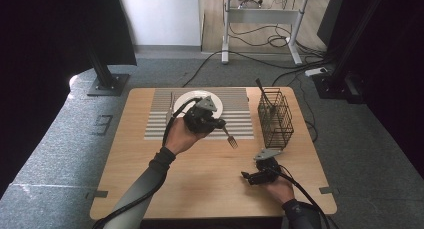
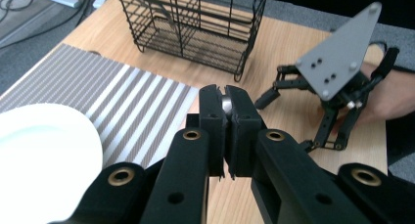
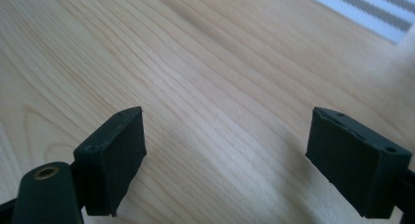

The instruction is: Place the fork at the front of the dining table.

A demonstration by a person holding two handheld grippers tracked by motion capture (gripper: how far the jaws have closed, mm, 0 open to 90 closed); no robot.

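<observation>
The left gripper (image 1: 220,123) has its jaws clamped on the handle of a fork (image 1: 230,138), held above the striped mat's (image 1: 238,108) near right corner, tines slanting down toward the surface (image 1: 200,179). The white plate (image 1: 186,97) lies on the mat toward the far edge. The wire basket (image 1: 276,120) stands by the right edge. The right gripper (image 1: 246,176) rests low near the front right corner, jaws wide apart over bare wood.

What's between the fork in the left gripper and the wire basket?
Nothing visible. The left gripper holds the fork above the placemat's right edge; only bare table lies before the wire basket. The right gripper sits nearer the person.
</observation>
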